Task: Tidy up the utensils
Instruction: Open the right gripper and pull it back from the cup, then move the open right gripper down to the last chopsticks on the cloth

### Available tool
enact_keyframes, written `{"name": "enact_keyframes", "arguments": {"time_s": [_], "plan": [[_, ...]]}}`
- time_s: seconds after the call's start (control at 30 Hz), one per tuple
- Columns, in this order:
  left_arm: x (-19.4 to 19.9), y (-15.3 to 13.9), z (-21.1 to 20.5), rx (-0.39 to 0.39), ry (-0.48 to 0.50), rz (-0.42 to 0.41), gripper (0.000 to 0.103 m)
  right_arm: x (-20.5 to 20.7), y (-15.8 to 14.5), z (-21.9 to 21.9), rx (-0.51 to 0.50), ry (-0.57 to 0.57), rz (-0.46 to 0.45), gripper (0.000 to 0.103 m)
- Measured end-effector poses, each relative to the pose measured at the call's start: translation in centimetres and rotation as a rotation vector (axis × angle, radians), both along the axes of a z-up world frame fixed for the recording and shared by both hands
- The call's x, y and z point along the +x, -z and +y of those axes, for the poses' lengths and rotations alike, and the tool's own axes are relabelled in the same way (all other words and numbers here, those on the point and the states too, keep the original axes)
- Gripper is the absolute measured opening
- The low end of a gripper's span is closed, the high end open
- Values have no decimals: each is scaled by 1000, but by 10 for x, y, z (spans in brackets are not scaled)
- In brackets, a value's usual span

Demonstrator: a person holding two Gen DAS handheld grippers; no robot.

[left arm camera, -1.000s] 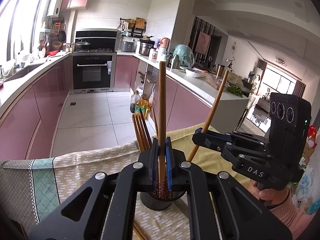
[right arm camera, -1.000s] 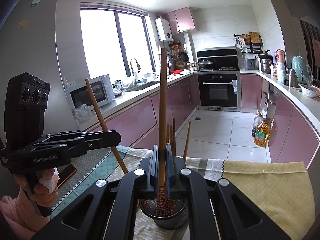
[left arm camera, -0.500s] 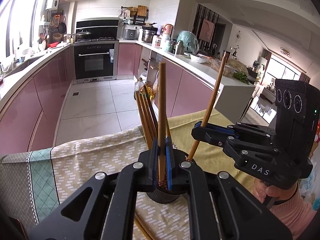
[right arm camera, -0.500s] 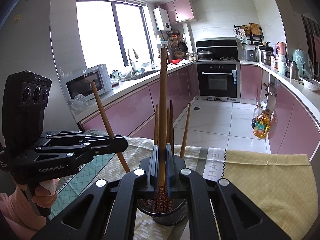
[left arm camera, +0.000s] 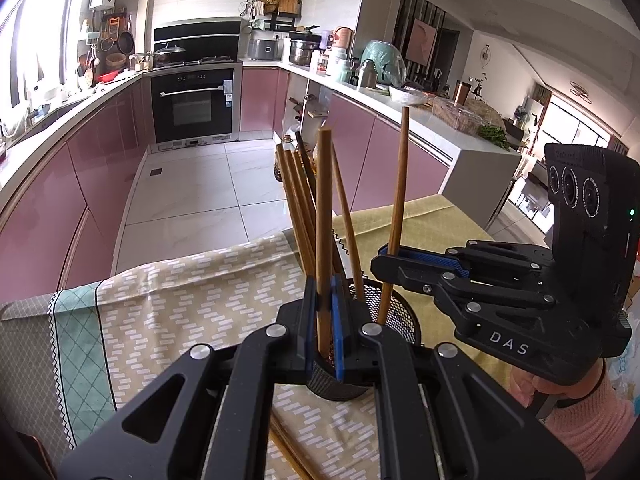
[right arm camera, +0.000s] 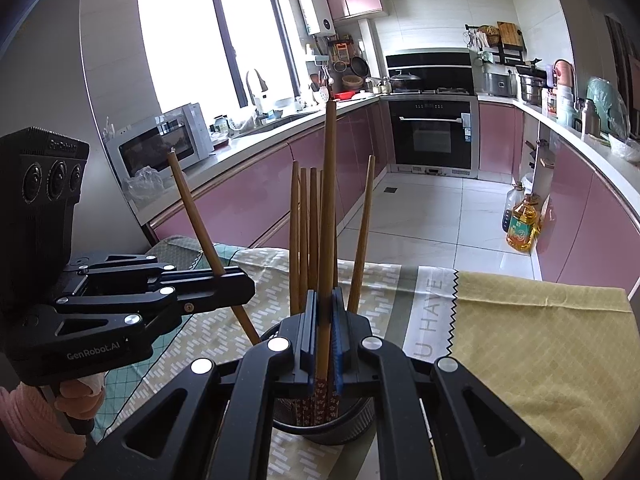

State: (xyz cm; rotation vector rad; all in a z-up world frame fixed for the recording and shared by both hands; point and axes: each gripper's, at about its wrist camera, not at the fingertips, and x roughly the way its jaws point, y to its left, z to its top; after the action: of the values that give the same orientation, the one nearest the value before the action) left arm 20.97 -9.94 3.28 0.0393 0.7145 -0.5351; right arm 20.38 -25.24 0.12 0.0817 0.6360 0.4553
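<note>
Each tool is clamped shut on one chopstick: the left tool (left arm camera: 325,316) on its chopstick (left arm camera: 323,216), the right tool (right arm camera: 323,330) on its chopstick (right arm camera: 329,208), both tips entering the mesh holder (left arm camera: 394,314) on the tabletop. The two sticks converge from about 7 and 3 o'clock, so they could collide with each other or the chopsticks already standing inside (right arm camera: 306,236), or tip the light holder.
</note>
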Motion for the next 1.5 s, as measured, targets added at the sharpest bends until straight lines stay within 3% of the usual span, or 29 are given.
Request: {"name": "enact_keyframes", "arguments": {"time_s": [0.47, 0.67, 0.73, 1.07, 1.27, 1.5], "plan": [[11, 6, 3, -9, -23, 13, 8, 13, 7, 0, 17, 18, 37, 7], [3, 5, 8, -20, -36, -6, 15, 12, 6, -2, 22, 28, 33, 8], [-1, 4, 12, -26, -45, -18, 19, 9, 5, -2, 25, 32, 27, 19], [-33, 12, 46, -19, -94, -61, 34, -36, -12, -1, 59, -44, -40, 31], [-54, 47, 63, 26, -112, -8, 42, -72, 0, 15, 51, -149, -29, 39], [-69, 103, 65, 80, -111, 123, 42, -75, 54, 33, 28, -165, 124, 42]]}}
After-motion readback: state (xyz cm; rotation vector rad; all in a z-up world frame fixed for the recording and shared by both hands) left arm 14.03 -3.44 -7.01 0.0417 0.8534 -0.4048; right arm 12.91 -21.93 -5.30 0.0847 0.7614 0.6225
